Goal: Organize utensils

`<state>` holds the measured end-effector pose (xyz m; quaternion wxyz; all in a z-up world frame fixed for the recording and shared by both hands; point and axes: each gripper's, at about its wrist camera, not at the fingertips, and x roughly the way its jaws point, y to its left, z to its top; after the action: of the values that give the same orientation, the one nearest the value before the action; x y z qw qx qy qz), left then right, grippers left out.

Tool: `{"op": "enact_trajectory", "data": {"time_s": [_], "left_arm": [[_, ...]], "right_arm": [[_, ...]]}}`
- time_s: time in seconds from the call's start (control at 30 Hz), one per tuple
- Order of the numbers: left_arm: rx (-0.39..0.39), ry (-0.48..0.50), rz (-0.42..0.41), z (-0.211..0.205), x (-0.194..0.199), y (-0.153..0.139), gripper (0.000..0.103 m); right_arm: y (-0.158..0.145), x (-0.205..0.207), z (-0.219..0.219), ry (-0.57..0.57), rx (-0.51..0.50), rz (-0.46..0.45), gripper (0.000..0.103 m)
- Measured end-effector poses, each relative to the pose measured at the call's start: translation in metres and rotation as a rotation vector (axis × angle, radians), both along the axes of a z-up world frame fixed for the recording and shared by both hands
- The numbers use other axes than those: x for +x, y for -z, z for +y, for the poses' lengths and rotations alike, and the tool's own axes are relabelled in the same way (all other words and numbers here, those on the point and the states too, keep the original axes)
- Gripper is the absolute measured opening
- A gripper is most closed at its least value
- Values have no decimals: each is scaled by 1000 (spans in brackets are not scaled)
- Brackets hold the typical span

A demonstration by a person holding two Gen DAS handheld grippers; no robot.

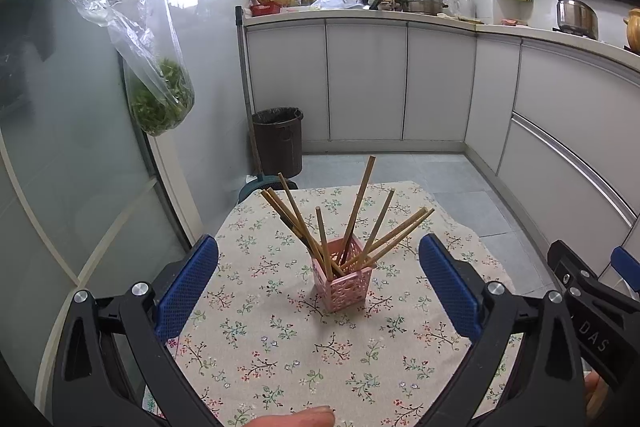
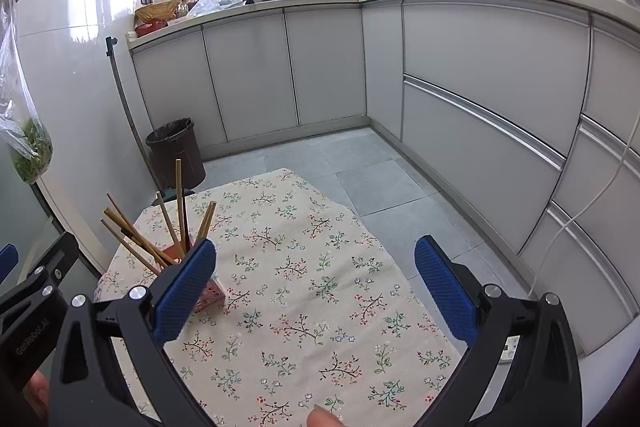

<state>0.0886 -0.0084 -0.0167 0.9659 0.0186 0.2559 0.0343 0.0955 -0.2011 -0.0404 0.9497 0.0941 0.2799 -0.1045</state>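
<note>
A pink perforated holder (image 1: 343, 277) stands upright on the floral tablecloth (image 1: 280, 343), with several wooden chopsticks (image 1: 360, 203) fanned out of it. My left gripper (image 1: 318, 287) is open and empty, the holder straight ahead between its blue pads (image 1: 188, 279). In the right wrist view the holder (image 2: 210, 297) and chopsticks (image 2: 178, 199) sit at the left, partly hidden behind the left pad (image 2: 184, 291). My right gripper (image 2: 316, 291) is open and empty over the tablecloth (image 2: 304, 307), to the right of the holder. Its body shows in the left wrist view (image 1: 592, 311).
A dark trash bin (image 1: 278, 141) and a mop handle (image 1: 246, 87) stand beyond the table's far edge. A plastic bag of greens (image 1: 160, 99) hangs at the left by a glass door. Grey cabinets (image 2: 480, 87) with pots on the counter run along the back and right.
</note>
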Motion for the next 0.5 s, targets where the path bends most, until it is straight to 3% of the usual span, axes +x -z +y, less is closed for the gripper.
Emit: {"op": "enact_trajectory", "data": {"time_s": [0.5], "left_arm": [[-19, 37, 14, 2, 4, 1, 96]], "right_arm": [[0, 3, -2, -8, 14, 13, 97]]}}
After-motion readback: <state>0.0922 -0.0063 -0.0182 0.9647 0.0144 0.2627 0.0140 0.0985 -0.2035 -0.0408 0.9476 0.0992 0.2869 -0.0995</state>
